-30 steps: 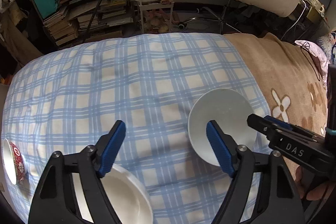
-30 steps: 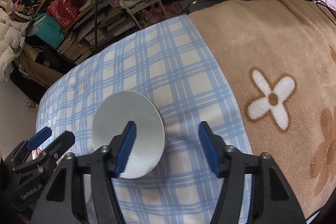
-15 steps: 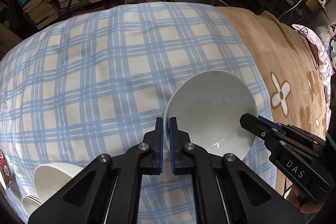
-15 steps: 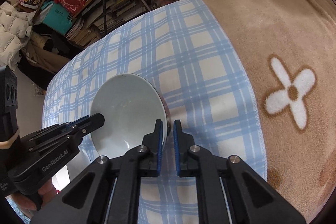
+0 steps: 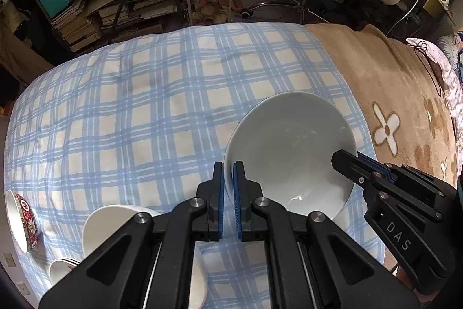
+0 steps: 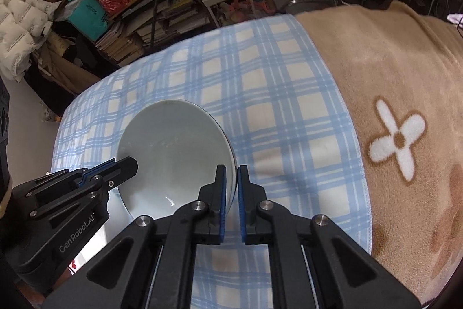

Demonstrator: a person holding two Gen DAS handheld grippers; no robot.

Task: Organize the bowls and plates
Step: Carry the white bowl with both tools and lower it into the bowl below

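I see a glossy, smooth glazed ceramic bowl (image 5: 289, 146), pale grey-white. My left hand-held gripper (image 5: 228, 193) and right hand-held gripper (image 6: 231, 193) look like matt black plastic with ribbed blue rubbery pads (image 5: 221, 193) and shiny metal screw heads. The checked sheet (image 5: 144, 112) is soft matt woven cloth; the tan blanket (image 6: 390, 77) is fuzzy fleece.

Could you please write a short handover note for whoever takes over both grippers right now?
Left gripper: shut on the left rim of the large white bowl.
Right gripper: shut on the opposite rim of that bowl.
The bowl is over the checked cloth, tilted.
By the cloth's near left edge: white bowl, red-patterned bowl on its side, and small white dishes.
Done: two-handed grip.
Left: probably carry the bowl to the others and stack.
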